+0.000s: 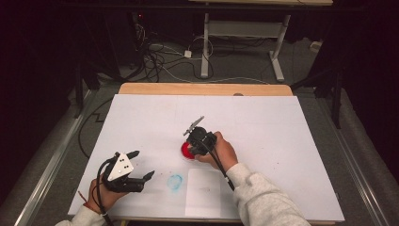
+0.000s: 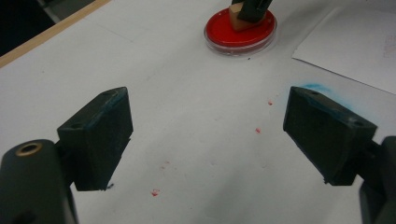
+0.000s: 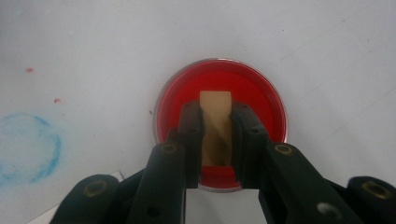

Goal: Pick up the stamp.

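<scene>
- Right gripper (image 3: 216, 135) is pinching a tan rectangular block (image 3: 215, 126) between its two black jaws, the block standing out past the jaw tips.
- Block is sitting over a round clear dish of red paint (image 3: 247, 88), directly under and ahead of the jaws; whether the block's end is touching the paint cannot be told.
- In the high view the right gripper (image 1: 194, 140) is pointing down at the red dish (image 1: 186, 151), with the right hand (image 1: 221, 151) wrapping it from behind and a grey sleeve (image 1: 263, 197) trailing back.
- Off to that gripper's side a smudged blue ring (image 3: 28, 149) is lying on the white table sheet (image 3: 327, 46), with small red specks (image 3: 30, 70) near it.
- Left gripper (image 2: 205, 135) is hovering with jaws spread wide, nothing between them, bare sheet below.
- Ahead of the left jaws the red dish (image 2: 224, 39) is sitting well apart, block (image 2: 238, 21) in it.
- Red flecks (image 2: 155, 192) are dotting the sheet between the left jaws; a white paper (image 2: 350, 51) is lying ahead to their right.
- In the high view the left gripper (image 1: 139, 165) is sitting near the sheet's front edge, held by the left hand (image 1: 106, 195).
</scene>
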`<state>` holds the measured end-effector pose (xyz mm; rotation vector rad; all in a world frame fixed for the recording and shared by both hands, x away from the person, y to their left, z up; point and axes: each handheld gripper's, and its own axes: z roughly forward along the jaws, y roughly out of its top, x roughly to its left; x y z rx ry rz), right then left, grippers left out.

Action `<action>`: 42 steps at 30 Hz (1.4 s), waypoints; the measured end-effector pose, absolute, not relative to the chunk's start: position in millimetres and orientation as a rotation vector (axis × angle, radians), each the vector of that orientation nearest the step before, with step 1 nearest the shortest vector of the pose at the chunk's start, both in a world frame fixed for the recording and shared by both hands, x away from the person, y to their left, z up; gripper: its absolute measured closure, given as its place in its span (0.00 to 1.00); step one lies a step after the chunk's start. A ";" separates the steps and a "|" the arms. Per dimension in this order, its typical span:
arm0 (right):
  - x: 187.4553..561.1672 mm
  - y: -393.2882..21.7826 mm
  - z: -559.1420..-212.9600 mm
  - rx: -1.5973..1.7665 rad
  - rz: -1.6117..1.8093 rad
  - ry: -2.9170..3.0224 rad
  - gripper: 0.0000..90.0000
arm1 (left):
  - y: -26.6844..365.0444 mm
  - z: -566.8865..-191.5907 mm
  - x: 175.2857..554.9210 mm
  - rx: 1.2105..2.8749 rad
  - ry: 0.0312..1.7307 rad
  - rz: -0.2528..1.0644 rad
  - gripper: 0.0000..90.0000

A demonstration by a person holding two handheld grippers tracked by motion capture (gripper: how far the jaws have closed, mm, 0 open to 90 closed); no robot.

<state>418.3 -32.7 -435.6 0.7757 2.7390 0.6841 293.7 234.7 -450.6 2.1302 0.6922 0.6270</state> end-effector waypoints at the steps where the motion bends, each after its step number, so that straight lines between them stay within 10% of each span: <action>1: 418.6 -32.7 -435.9 0.771 0.684 2.740 0.85 | 234.6 -450.6 293.8 2.132 0.692 0.628 0.17; 42: 418.7 -37.1 -438.1 0.751 0.722 2.739 0.85 | 234.3 -456.1 298.2 2.152 0.708 0.589 0.17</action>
